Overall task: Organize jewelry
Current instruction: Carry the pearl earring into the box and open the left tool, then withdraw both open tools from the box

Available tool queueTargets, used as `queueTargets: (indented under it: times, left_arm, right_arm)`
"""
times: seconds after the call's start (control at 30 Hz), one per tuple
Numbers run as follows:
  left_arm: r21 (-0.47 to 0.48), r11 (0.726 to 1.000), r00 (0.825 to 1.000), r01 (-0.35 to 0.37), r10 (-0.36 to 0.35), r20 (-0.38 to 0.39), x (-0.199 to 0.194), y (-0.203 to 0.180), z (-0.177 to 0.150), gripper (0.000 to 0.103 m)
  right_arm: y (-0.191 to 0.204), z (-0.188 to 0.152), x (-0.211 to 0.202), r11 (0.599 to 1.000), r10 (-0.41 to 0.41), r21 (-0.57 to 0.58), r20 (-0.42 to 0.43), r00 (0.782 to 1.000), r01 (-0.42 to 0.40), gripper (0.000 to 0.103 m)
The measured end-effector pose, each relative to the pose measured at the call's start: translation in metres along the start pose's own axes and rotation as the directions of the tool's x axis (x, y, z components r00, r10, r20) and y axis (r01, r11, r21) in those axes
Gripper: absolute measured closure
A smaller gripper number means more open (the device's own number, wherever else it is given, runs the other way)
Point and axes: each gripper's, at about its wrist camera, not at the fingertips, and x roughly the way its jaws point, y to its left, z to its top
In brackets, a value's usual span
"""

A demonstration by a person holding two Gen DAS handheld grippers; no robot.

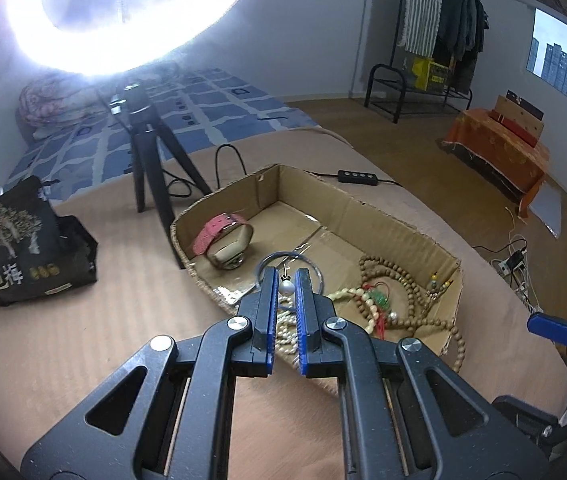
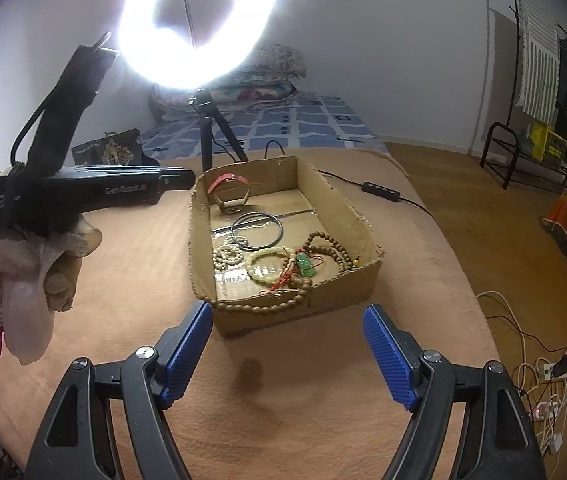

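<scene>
A cardboard tray [image 1: 399,220] [image 2: 347,200] on the tan table holds a pink-strapped watch [image 1: 223,240] [image 2: 233,190], a thin metal bangle [image 2: 257,230], pale bead bracelets [image 2: 267,266], a long brown bead necklace [image 1: 399,280] [image 2: 323,248] draped over the tray's front wall, and a green pendant [image 2: 305,266]. My left gripper [image 1: 286,286] is shut on a small pearl earring [image 1: 286,287], held above the tray's near-left part. My right gripper [image 2: 287,320] is open and empty, just in front of the tray.
A ring light on a black tripod [image 1: 151,160] [image 2: 211,136] stands behind the tray. A black printed pouch [image 1: 15,240] sits at the table's left. A cable with a black controller [image 1: 357,178] [image 2: 381,190] runs along the far right edge. My left gripper's body [image 2: 83,192] hovers left of the tray.
</scene>
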Motion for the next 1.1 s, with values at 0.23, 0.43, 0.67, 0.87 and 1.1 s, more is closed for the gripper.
queueTargets:
  times: [0.23, 0.43, 0.67, 0.87, 1.1]
  left_arm:
    - [-0.013, 1.000, 1.000, 0.019, -0.019, -0.019, 0.015, -0.009, 0.008, 0.097]
    - [-0.012, 1.000, 0.999, 0.024, -0.025, -0.028, 0.023, -0.015, 0.010, 0.097]
    - [-0.005, 1.000, 0.999, 0.028, -0.028, -0.031, 0.026, -0.019, 0.010, 0.097]
    - [0.004, 1.000, 1.000, 0.018, -0.018, -0.020, 0.025, -0.022, 0.012, 0.097]
    - [-0.019, 1.000, 1.000, -0.007, 0.008, 0.027, 0.018, -0.020, 0.013, 0.035]
  right_arm:
    - [-0.007, 0.000, 0.004, 1.000, 0.000, 0.013, -0.001, 1.000, 0.000, 0.023]
    - [-0.012, -0.001, 0.006, 1.000, -0.003, 0.017, -0.006, 1.000, 0.003, 0.023]
    - [-0.014, -0.003, 0.010, 1.000, 0.001, 0.026, -0.015, 1.000, 0.000, 0.023]
    - [-0.013, -0.004, 0.010, 1.000, 0.000, 0.027, -0.017, 1.000, 0.001, 0.023]
    - [-0.013, -0.005, 0.010, 1.000, 0.001, 0.031, -0.018, 1.000, -0.001, 0.021]
